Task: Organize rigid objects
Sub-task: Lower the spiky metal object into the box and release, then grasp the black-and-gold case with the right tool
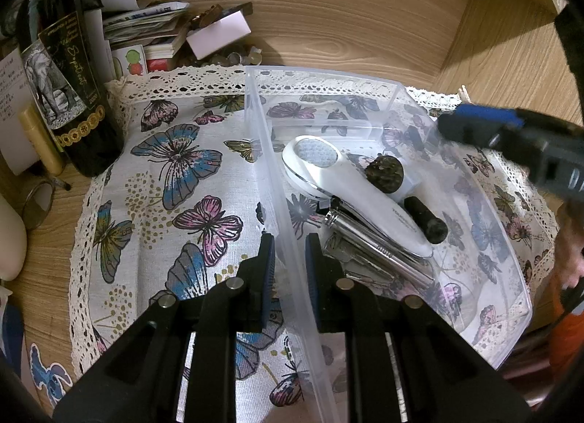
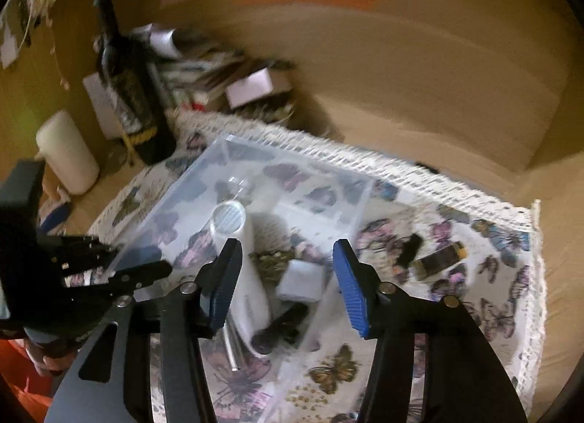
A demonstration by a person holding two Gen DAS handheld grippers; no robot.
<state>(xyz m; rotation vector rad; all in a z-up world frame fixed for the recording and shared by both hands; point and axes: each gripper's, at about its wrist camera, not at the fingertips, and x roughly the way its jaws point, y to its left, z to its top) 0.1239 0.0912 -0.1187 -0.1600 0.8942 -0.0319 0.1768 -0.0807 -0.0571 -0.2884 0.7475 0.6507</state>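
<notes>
Item 1, left tongs (image 1: 288,269): I see the two blue pads set on either side of the near wall of the clear plastic bin (image 1: 398,92), one pad outside and one inside. They stand close to the wall, but I cannot tell whether they press it.

Item 2, right tongs (image 2: 288,284): spread wide, nothing between the pads, hovering over the bin's near right part. In the left view they (image 1: 474,123) show as a blurred blue-and-black shape above the bin's far right corner.

Item 3, bin contents: a white handheld device (image 1: 350,189) with a round meshed head lies slantwise; a dark round lump (image 1: 385,174) rests against its right side; a dark short cylinder (image 1: 425,220) lies just beside the handle; shiny metal pieces (image 1: 376,251) sit partly under the handle. The right view also shows a small white block (image 2: 303,280) among them.

Item 4, outside the bin: on the butterfly-print cloth (image 1: 160,182) to the bin's right I see a small dark bottle with a gold cap (image 2: 440,258) lying on its side, and a small black piece (image 2: 408,249) just beside it.

Item 5, surroundings: the cloth covers a wooden worktop (image 1: 346,17). A dark wine bottle (image 1: 69,94) stands at the cloth's far left corner, with a heap of papers and cards (image 1: 153,28) behind it and a white cylinder (image 2: 67,152) nearby.
</notes>
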